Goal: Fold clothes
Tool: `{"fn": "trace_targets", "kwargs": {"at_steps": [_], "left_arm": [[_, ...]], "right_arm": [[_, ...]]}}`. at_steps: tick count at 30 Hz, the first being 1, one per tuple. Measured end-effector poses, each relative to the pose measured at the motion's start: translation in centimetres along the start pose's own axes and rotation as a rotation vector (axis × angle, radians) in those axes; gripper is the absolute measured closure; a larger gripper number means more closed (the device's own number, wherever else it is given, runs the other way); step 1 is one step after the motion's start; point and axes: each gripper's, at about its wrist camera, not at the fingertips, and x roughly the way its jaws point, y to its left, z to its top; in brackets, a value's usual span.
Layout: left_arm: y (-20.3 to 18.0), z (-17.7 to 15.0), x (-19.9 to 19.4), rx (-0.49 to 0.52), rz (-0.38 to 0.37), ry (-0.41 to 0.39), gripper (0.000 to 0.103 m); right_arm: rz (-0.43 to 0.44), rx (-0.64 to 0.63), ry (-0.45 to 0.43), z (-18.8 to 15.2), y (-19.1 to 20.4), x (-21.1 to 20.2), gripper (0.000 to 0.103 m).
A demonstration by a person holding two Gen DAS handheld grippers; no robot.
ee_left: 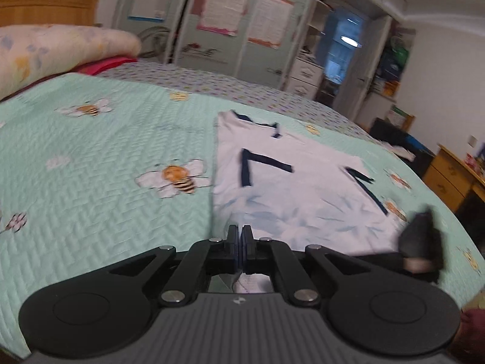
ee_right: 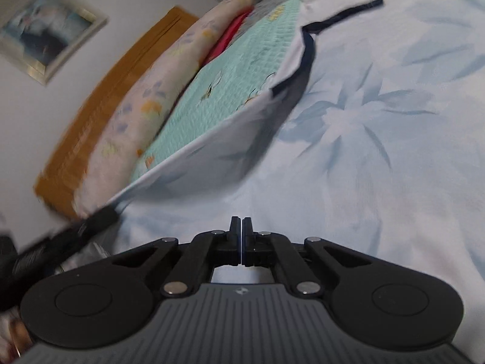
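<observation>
A white shirt (ee_left: 291,182) with navy trim and a pale blue leaf print lies on a mint bee-print quilt (ee_left: 106,157). One side is folded over the body. My left gripper (ee_left: 241,231) is shut on the shirt's near hem. My right gripper (ee_right: 241,223) is shut on the shirt's fabric (ee_right: 363,139), which fills the right wrist view; a folded flap with navy edging (ee_right: 306,48) lifts at its left. The right gripper also shows in the left wrist view (ee_left: 421,239), at the shirt's right hem. The left gripper shows blurred in the right wrist view (ee_right: 60,242).
A floral pillow (ee_left: 60,48) and a wooden headboard (ee_left: 45,4) stand at the far left. Wardrobe doors (ee_left: 227,21) are behind the bed. A wooden dresser (ee_left: 454,176) stands at the right of the bed.
</observation>
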Motion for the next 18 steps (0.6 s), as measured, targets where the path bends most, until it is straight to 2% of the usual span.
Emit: {"fn": "trace_targets", "kwargs": {"at_steps": [6,13,18], "left_arm": [[-2.6,-0.3,1.6,0.101,-0.017,0.042,0.102],[-3.5,-0.4,2.9,0.153,-0.017,0.092,0.101],[-4.5,-0.5,4.2,0.215,-0.025,0.148,0.101]], "right_arm": [[0.064,0.142,0.044,0.3,-1.7,2.8,0.102],[0.081,0.127,0.065,-2.0,-0.7,1.7,0.101],[0.042,0.066,0.048,-4.0,0.5,0.3,0.101]]}}
